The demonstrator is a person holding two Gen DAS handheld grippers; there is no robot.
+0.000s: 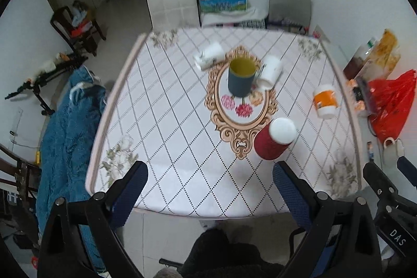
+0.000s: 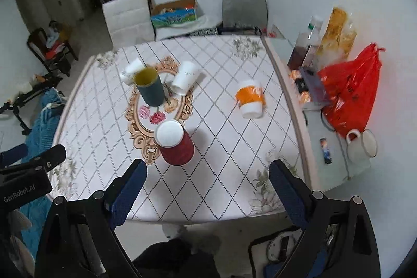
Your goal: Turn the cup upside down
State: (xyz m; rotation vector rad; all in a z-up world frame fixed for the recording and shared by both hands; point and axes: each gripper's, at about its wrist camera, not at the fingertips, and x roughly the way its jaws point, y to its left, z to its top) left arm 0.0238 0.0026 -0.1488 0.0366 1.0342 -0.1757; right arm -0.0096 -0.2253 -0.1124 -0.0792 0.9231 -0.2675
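Note:
A dark blue cup (image 1: 241,78) with a yellow inside stands upright, mouth up, at the table's middle; it also shows in the right wrist view (image 2: 151,87). A red cup (image 1: 273,140) (image 2: 176,145) stands upside down near the front. An orange-banded white cup (image 1: 325,100) (image 2: 250,99) stands upside down on the right. Two white cups (image 1: 209,55) (image 1: 271,72) lie on their sides beside the blue cup. My left gripper (image 1: 209,186) and right gripper (image 2: 207,185) are both open and empty, held above the table's near edge.
The table (image 1: 166,147) has a white diamond-patterned cloth. A side surface on the right holds a red plastic bag (image 2: 349,98), bottles (image 2: 305,48) and a white mug (image 2: 363,145). Chairs (image 2: 245,8) stand behind; a blue blanket (image 1: 67,132) lies left.

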